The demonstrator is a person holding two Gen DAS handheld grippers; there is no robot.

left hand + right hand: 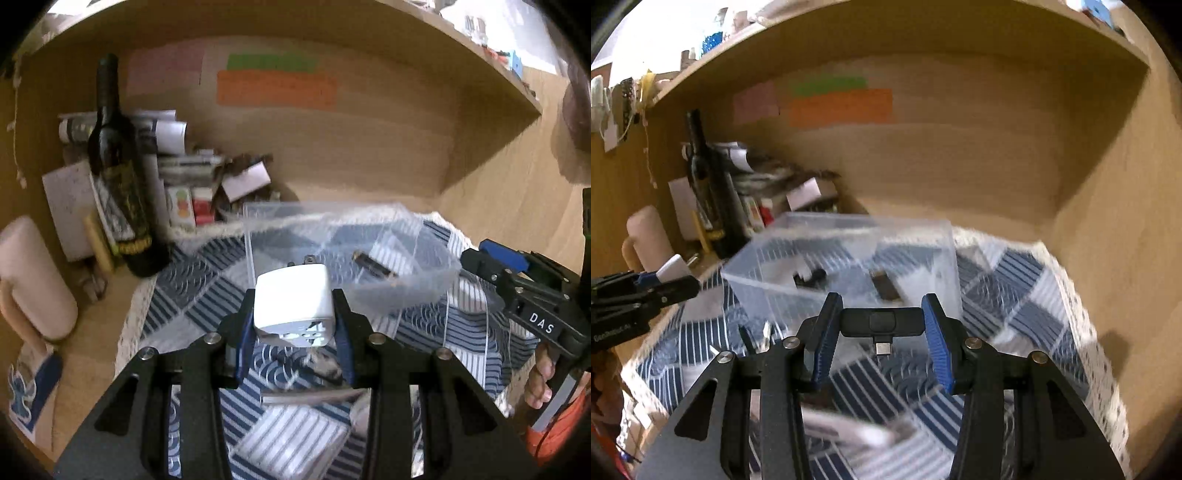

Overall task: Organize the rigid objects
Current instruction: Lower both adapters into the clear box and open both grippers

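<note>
Left gripper [294, 314]: grasping white plug [291, 304]. Right gripper [881, 325]: grasping black dongle [881, 322]. Clear bin [849, 258] at 12 o'clock of both, on cloth [1015, 295].

Wooden surface [1115, 266] spread with a blue-and-white patterned cloth [1027, 288]; clear plastic box [849, 236] on the cloth, dark wine bottle [118, 177] beside it.

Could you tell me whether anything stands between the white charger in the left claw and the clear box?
Nothing visible does. The left claw holds the white charger just short of the clear box, whose top looks open; only the patterned cloth lies below.
</note>
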